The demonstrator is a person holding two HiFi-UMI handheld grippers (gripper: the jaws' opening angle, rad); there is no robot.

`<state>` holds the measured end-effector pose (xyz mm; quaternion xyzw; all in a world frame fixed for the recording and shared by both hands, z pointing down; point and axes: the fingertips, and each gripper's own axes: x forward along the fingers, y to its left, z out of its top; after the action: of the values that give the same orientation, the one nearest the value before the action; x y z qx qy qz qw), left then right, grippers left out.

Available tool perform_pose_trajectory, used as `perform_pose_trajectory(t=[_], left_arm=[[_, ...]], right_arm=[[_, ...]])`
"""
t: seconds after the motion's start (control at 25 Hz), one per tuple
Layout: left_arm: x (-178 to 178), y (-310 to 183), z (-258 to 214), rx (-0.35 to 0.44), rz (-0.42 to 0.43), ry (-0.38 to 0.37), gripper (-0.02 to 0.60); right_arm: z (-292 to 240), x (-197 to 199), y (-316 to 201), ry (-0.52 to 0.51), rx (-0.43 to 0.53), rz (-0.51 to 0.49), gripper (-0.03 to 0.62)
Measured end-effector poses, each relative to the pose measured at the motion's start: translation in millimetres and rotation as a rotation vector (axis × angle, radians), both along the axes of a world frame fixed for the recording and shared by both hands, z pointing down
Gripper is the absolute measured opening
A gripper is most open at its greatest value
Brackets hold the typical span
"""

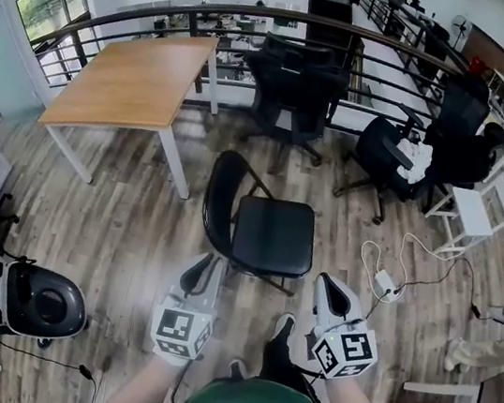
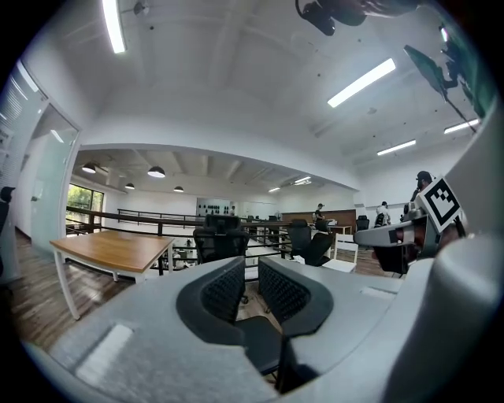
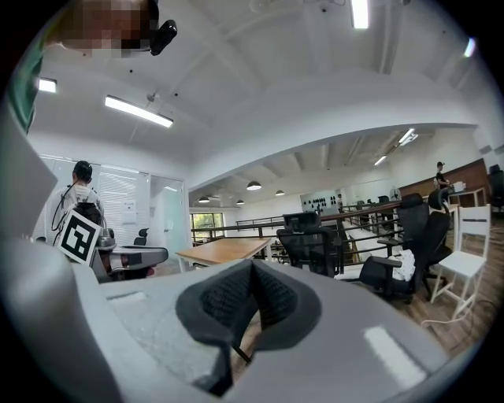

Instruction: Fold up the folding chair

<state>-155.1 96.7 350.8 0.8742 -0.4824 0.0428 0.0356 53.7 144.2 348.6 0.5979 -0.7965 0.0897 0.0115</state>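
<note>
Black folding chair (image 1: pixel 271 232) stands open on the wood floor (image 1: pixel 133 234), seat flat. Left tongs (image 1: pixel 198 275) and right tongs (image 1: pixel 336 297) hang just in front of the chair, both closed and empty. Folding looks not yet begun. Next, I think, they must open and grab the seat.
</note>
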Motion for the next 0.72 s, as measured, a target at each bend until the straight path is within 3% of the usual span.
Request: perform_pose_trajectory(t=[0.16,0.36,0.72], left_arm=[[-4.4,-24.6,3.8,0.005,-0.048,-0.017,0.060],[15.0,-61.2,17.0,0.004,-0.042,-0.069,0.060],[55.4,-163.7,41.3,-0.072,-0.126,-0.112,0.060]], right_arm=[[6.9,4.6,-31.5,-0.014,0.004,-0.033,0.003],[25.3,21.7,-79.1,-0.044,-0.017,-0.060,0.003],[62.4,89.6,-189.4,-0.128,-0.083,-0.086,0.003]])
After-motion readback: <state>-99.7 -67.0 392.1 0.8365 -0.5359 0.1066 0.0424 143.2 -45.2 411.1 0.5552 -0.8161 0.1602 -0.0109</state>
